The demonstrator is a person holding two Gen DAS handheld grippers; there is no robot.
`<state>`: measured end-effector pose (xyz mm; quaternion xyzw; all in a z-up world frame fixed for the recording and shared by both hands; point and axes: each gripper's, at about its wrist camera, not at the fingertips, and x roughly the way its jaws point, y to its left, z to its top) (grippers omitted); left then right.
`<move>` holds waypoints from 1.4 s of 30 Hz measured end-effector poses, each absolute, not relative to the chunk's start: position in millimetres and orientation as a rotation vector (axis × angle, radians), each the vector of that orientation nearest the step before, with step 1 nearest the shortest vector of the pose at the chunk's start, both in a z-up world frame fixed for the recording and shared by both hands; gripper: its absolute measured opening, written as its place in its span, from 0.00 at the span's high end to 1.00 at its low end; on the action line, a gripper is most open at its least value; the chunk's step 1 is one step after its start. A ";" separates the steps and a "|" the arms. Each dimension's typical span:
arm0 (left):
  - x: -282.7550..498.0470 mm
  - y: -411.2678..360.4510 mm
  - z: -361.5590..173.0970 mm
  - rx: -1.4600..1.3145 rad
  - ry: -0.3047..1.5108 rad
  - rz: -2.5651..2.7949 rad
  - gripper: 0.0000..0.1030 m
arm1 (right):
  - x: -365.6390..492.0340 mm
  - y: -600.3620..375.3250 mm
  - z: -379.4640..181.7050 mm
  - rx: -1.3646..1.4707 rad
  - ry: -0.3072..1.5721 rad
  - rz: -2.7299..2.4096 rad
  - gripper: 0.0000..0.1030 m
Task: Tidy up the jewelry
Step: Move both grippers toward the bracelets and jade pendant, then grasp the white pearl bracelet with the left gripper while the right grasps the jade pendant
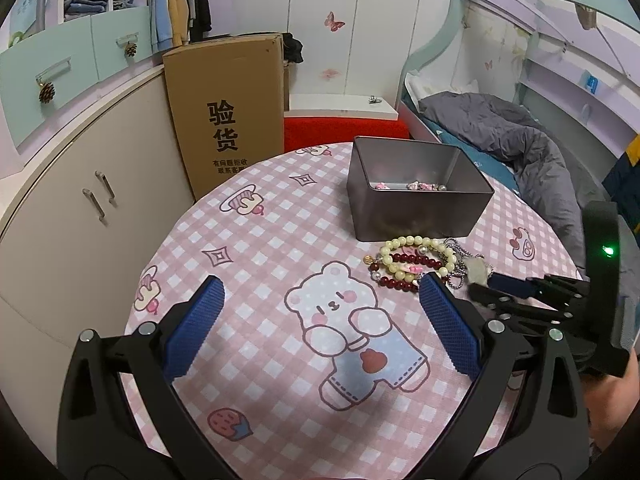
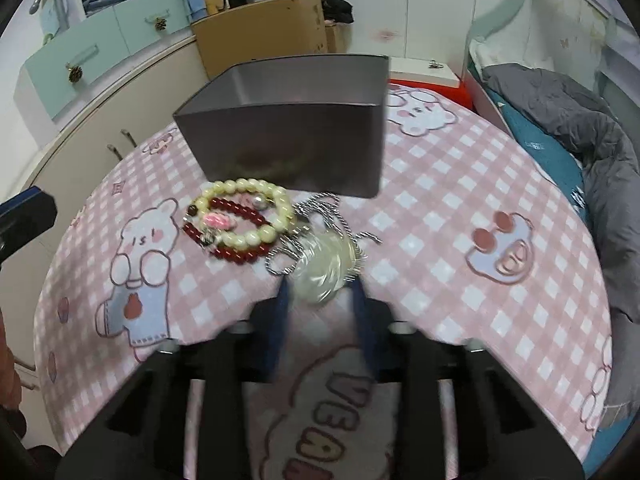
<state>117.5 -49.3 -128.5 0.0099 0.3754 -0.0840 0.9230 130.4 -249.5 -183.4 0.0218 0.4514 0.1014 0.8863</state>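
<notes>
A dark metal box [image 1: 416, 196] stands on the round table, with a few small trinkets [image 1: 418, 186] inside; it also shows in the right wrist view [image 2: 292, 136]. In front of it lie a cream bead bracelet [image 2: 248, 210], a dark red bead bracelet [image 2: 240, 252] and a silver chain [image 2: 320, 208] with a pale pendant [image 2: 324, 264]. My right gripper [image 2: 322, 284] has its fingers closed around the pendant; it also shows in the left wrist view [image 1: 480, 288]. My left gripper [image 1: 320, 292] is open and empty above the bear print, left of the bracelets [image 1: 416, 264].
The table has a pink checked cloth [image 1: 260, 240]. A cardboard carton [image 1: 228, 112] and cream cabinets [image 1: 80, 208] stand to the left. A bed with a grey duvet [image 1: 520, 140] lies to the right. A red stool [image 1: 344, 130] is behind the table.
</notes>
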 end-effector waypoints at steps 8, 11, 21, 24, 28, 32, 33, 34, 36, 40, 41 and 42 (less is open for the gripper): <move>152.2 -80.1 -151.6 0.117 0.793 -0.218 0.07 | 131.6 -253.5 -180.6 0.083 0.941 0.213 0.78; 172.8 -91.6 -166.1 0.144 0.825 -0.220 0.07 | 131.9 -252.7 -180.6 0.083 0.941 0.219 0.77; 205.2 -100.1 -194.0 0.126 0.897 -0.282 0.48 | 128.4 -258.0 -182.7 0.091 0.933 0.236 0.77; 204.2 -103.4 -192.2 0.114 0.896 -0.345 0.74 | 132.3 -255.1 -183.2 0.089 0.931 0.232 0.76; 197.0 -109.9 -191.2 0.117 0.895 -0.387 0.91 | 140.0 -247.9 -183.1 0.069 0.922 0.230 0.75; 190.9 -98.3 -187.6 0.069 0.901 -0.406 0.91 | 139.2 -242.4 -181.9 0.048 0.919 0.243 0.78; 188.2 -94.8 -184.9 0.061 0.898 -0.409 0.91 | 137.2 -242.9 -181.5 0.054 0.917 0.249 0.78; 187.0 -91.1 -183.2 0.050 0.895 -0.413 0.91 | 135.2 -243.6 -181.0 0.057 0.917 0.252 0.78; 183.2 -82.6 -177.6 0.035 0.883 -0.414 0.91 | 130.1 -245.0 -179.4 0.066 0.914 0.260 0.78; 171.5 -68.0 -165.7 0.008 0.861 -0.420 0.91 | 117.1 -250.0 -174.0 0.091 0.903 0.281 0.79; 168.8 -65.1 -163.0 0.002 0.855 -0.420 0.91 | 115.0 -251.3 -172.3 0.093 0.900 0.286 0.79; 165.3 -60.4 -157.9 -0.013 0.846 -0.424 0.91 | 112.9 -251.5 -170.8 0.094 0.898 0.289 0.79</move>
